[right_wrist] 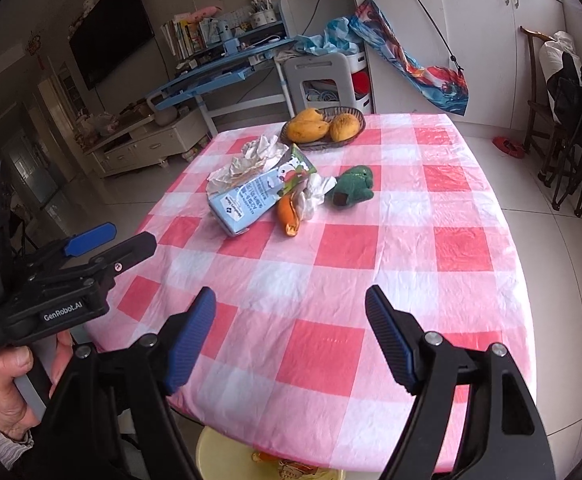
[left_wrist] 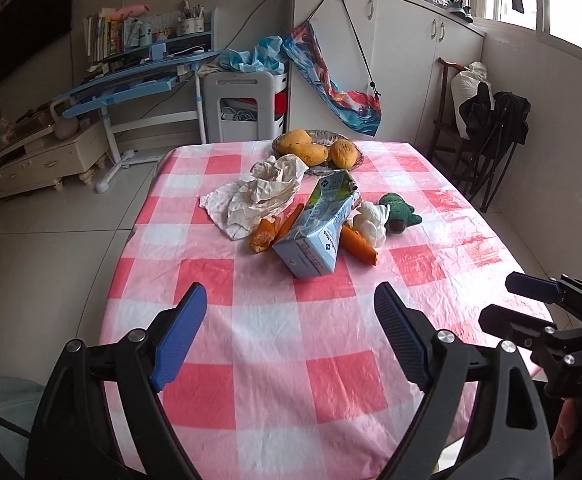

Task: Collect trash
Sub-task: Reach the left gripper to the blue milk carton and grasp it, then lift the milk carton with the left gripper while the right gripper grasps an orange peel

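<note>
Left wrist view: left tool (left_wrist: 291,332) and right tool (right_wrist: 291,332) gape wide, empty. Crumpled white paper (left_wrist: 261,196) looks light, soft; pinch any raised fold.

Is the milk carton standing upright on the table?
No, the milk carton lies on its side on the checked tablecloth, resting among orange peels and crumpled paper.

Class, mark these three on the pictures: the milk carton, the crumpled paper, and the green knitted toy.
milk carton (left_wrist: 318,227): left wrist view, on its blue side panel.
crumpled paper (left_wrist: 262,193): left wrist view, on the middle of its creased sheet.
green knitted toy (right_wrist: 354,189): right wrist view, on its body.
</note>
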`<state>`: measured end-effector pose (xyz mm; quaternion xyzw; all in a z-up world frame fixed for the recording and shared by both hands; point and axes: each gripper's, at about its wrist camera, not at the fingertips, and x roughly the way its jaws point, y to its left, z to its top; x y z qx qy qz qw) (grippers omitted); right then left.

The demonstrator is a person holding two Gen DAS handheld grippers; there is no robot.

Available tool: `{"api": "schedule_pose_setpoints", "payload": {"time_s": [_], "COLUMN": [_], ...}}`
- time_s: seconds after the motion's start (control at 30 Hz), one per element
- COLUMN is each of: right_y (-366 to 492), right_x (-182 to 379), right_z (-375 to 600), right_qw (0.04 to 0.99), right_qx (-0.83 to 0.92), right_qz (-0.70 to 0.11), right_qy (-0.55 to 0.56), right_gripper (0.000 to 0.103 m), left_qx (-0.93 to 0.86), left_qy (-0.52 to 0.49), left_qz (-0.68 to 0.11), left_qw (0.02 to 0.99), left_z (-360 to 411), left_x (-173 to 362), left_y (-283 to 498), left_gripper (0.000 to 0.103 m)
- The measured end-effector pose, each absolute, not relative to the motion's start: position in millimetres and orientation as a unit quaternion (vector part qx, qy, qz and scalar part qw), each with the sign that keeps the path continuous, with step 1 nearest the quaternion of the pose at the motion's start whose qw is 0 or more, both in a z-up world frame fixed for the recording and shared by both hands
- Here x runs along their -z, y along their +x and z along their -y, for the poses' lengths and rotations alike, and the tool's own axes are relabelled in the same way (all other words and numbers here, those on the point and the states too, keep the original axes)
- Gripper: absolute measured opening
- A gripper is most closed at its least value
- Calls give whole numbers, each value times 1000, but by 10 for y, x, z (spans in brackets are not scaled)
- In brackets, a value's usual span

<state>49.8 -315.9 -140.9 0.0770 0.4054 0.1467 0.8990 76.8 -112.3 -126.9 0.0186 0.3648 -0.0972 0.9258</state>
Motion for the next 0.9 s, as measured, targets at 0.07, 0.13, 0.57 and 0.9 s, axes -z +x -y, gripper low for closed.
{"api": "schedule_pose_setpoints", "payload": {"time_s": [0.07, 0.13, 0.57, 0.9], "right_y": [633, 722, 944, 1007], "right_x": [1474, 1526, 1661, 1691], "right_z": [3157, 3214, 3337, 3050], "right_qw": [897, 898, 889, 884], "right_qx": [-141, -129, -115, -141], "right_qz": [-412, -413, -428, -435], "right_qy": [71, 82, 119, 96], "right_gripper": [74, 74, 74, 74], "left_qx": [101, 105, 143, 122], "left_qy": [24, 29, 54, 22], "left_qz": [-369, -373, -418, -444], "left_qw": [924, 921, 895, 887], "left_z": [1233, 1326, 1629, 1063], "left_x": [1343, 1416, 1837, 1746], "left_y": [983, 1192, 1945, 1131], "left_gripper": [82, 82, 43, 40]}}
